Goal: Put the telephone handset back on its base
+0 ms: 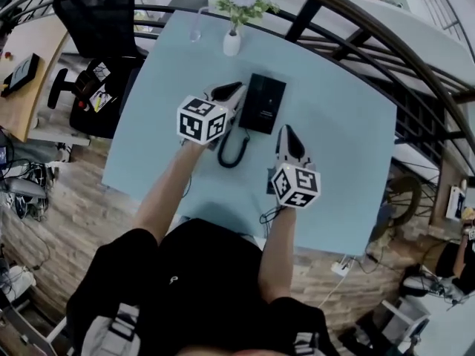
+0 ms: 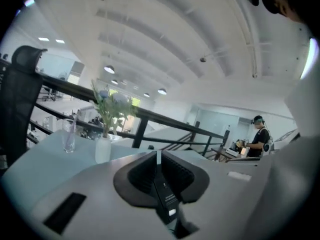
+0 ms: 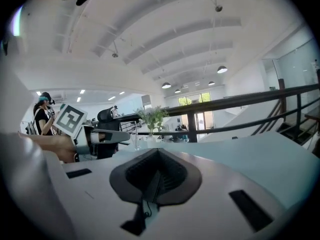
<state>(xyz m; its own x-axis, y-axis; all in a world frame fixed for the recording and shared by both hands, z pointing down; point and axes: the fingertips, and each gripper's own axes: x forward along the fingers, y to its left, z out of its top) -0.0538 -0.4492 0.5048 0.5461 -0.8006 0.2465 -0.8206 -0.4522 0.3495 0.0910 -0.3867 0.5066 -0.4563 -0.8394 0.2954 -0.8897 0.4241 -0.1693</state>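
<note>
The telephone base (image 1: 270, 101) lies flat near the middle of the pale blue table (image 1: 349, 147) and reads as one dark block. I cannot cleanly separate the handset (image 1: 250, 104) from it. To my eye it sits along the base's left side, since neither gripper carries anything. The coiled cord (image 1: 231, 153) loops out from the base's near-left corner toward the person.

The left gripper (image 1: 234, 89) hangs just beside the base's left edge, off the table and aimed almost level. Its jaws are drawn nearly together, with only a sliver of light between the pads and nothing in them. The right gripper (image 1: 287, 133) hovers near the base's near-right corner, apart from it, with its jaws closed on nothing as well. Held empty and off the surface like this, both look to be keeping clear of the phone rather than working on it (my guess is the placing is done, or all but).

Beyond the base, at the table's far edge, stands a small white vase (image 1: 231, 44) of flowers. Just left of it is a clear glass (image 1: 194, 30). Both are well apart from the base and the cord. Farther left of the base, off the table, is a black office chair (image 1: 96, 21), and a dark railing (image 1: 356, 43) curves round behind. Nothing stands between either gripper and the base. Only the cord's loop lies close below the left gripper, and it might snag there if that gripper dips.
</note>
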